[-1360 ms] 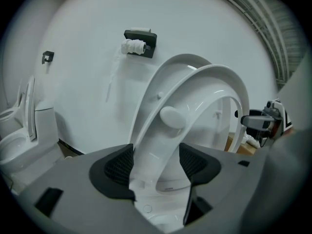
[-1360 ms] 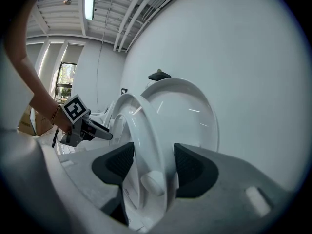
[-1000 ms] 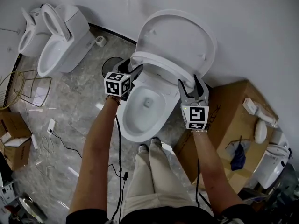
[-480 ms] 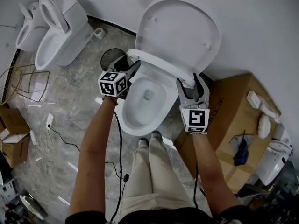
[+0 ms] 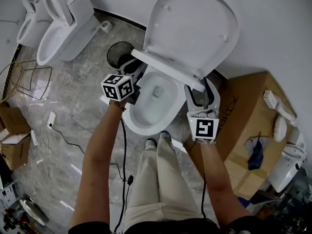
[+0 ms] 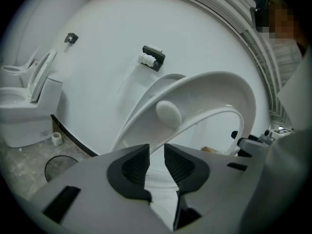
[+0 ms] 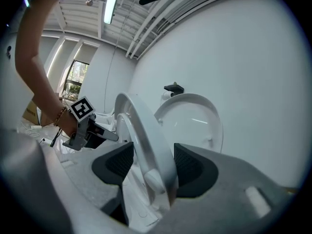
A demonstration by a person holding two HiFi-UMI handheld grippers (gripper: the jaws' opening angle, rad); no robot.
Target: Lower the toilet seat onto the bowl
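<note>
The toilet seat (image 5: 166, 68) hangs half-lowered, tilted forward off the upright lid (image 5: 195, 28) and not yet down on the bowl (image 5: 146, 125) beneath it. I hold it at both sides so that it comes down evenly instead of dropping. My right gripper (image 7: 148, 168) is clamped across the seat's right rim, which fills the gap between its pads. My left gripper (image 6: 157, 161) sits at the seat's left end; its jaws have just been closing to a narrow slot, and the rim arcs away just past their tips, so I cannot tell whether they bite it. A cardboard box (image 5: 243, 111) stands beside the bowl.
</note>
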